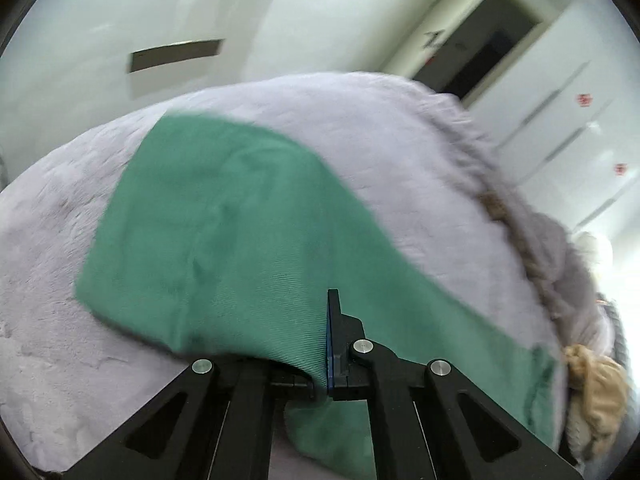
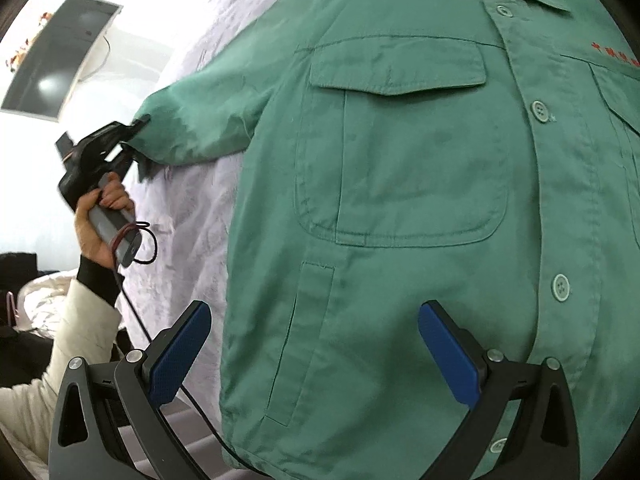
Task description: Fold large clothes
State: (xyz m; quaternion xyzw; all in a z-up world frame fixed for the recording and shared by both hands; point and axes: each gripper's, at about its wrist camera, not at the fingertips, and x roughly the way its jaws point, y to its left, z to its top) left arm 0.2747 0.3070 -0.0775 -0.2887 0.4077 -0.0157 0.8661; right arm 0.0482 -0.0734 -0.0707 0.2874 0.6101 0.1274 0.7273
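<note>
A green button-up work jacket (image 2: 400,184) lies front up on a pale lilac fuzzy blanket (image 2: 200,208). My left gripper (image 1: 326,344) is shut on the cuff end of its sleeve (image 1: 224,232), which stretches away over the blanket. In the right wrist view that left gripper (image 2: 134,140) holds the sleeve (image 2: 192,120) out to the left, gripped by a hand. My right gripper (image 2: 316,344) is open and empty, its blue pads (image 2: 178,356) on either side of the jacket's lower left hem, just above the fabric.
The blanket (image 1: 400,152) covers a bed with a braided beige trim (image 1: 520,240) at its edge. White walls and a dark doorway (image 1: 488,52) lie beyond. A wall-mounted screen (image 2: 60,60) hangs at left. A cable (image 2: 136,316) trails from the left gripper.
</note>
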